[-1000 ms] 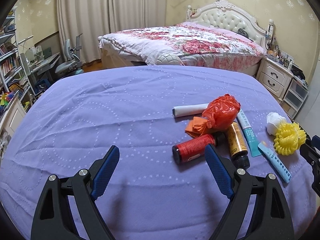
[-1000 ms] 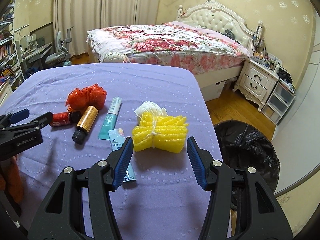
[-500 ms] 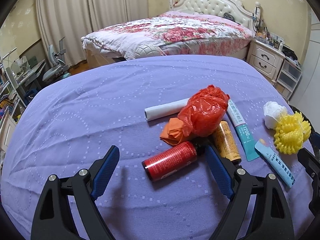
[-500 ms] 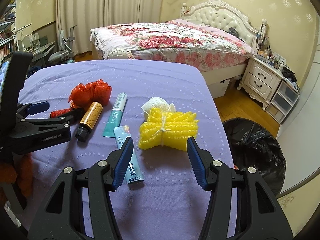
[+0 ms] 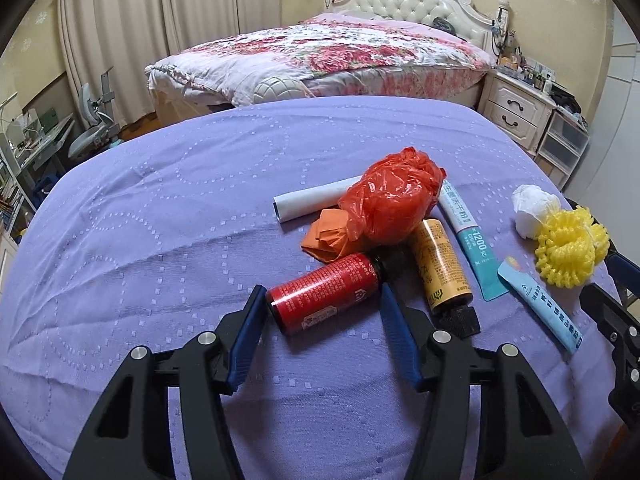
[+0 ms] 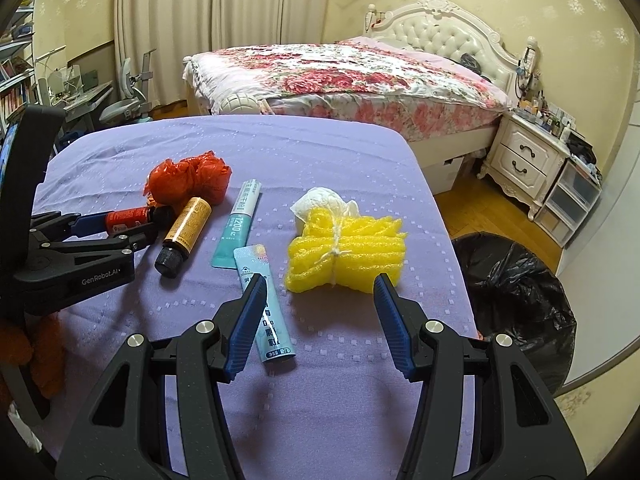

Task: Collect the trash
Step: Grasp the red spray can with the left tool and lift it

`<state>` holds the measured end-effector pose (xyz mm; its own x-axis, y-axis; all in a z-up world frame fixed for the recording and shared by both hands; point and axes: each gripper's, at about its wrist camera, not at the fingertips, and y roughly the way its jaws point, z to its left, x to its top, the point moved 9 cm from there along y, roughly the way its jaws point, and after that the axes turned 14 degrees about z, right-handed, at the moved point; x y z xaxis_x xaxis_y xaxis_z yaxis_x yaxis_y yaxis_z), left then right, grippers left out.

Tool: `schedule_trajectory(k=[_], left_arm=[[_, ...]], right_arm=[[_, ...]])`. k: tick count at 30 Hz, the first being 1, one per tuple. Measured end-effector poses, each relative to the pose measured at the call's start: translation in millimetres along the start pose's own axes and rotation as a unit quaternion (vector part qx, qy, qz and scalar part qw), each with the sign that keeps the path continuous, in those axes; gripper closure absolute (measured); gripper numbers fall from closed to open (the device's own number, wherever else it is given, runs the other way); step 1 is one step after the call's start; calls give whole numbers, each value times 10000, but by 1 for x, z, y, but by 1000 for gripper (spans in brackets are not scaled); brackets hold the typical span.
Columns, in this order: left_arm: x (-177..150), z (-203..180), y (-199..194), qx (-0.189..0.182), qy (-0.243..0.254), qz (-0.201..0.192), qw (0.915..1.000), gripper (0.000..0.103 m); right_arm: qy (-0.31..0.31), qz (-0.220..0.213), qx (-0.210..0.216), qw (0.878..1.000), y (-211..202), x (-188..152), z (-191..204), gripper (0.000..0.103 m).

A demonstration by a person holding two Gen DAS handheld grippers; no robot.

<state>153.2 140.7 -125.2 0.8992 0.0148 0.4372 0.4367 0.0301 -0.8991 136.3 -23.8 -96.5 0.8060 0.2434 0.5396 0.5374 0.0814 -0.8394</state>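
Note:
A red bottle (image 5: 320,300) lies on its side on the purple bedspread (image 5: 160,220), between the fingers of my left gripper (image 5: 323,294). The jaws are closing, and the blue pads touch its base and its shoulder. The right wrist view shows the same grip (image 6: 120,226) on the red bottle (image 6: 128,215) at the left. My right gripper (image 6: 320,284) hangs open and holds nothing. A yellow foam net bundle (image 6: 346,256) lies just beyond its tips, and a blue sachet (image 6: 260,300) lies under its left finger.
Around the red bottle lie an orange plastic bag (image 5: 392,208), an amber bottle (image 5: 440,268), a teal tube (image 5: 468,232), a white paper roll (image 5: 308,202) and a white wad (image 5: 532,208). A bin with a black bag (image 6: 516,292) stands on the floor right of the bedspread.
My left gripper came forward and down over the red bottle, and its jaws narrowed from wide open onto it. The right gripper has barely moved.

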Motion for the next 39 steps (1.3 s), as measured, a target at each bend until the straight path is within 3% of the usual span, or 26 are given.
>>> schedule_trajectory(k=[11, 23, 33, 35, 36, 39], left_arm=[[-17, 6, -10, 0, -18, -8, 10000, 46], [-30, 48, -25, 243, -583, -225, 9977, 46], [-34, 102, -36, 517, -1013, -378, 9928, 46], [-35, 113, -38, 555, -1096, -386, 9917, 46], [-36, 118, -38, 577, -1134, -390, 9911, 46], [-40, 131, -39, 617, -1244, -398, 9895, 46]], right_arm=[[3, -7, 51, 10000, 3, -3, 3, 49], [-95, -113, 208, 9997, -10, 7, 16, 49], [-453, -62, 639, 9969, 1, 42, 74, 49], [-490, -19, 741, 9960, 6, 51, 87, 46], [-501, -31, 762, 9958, 8, 56, 92, 40], [-551, -52, 746, 9957, 14, 68, 107, 38]])
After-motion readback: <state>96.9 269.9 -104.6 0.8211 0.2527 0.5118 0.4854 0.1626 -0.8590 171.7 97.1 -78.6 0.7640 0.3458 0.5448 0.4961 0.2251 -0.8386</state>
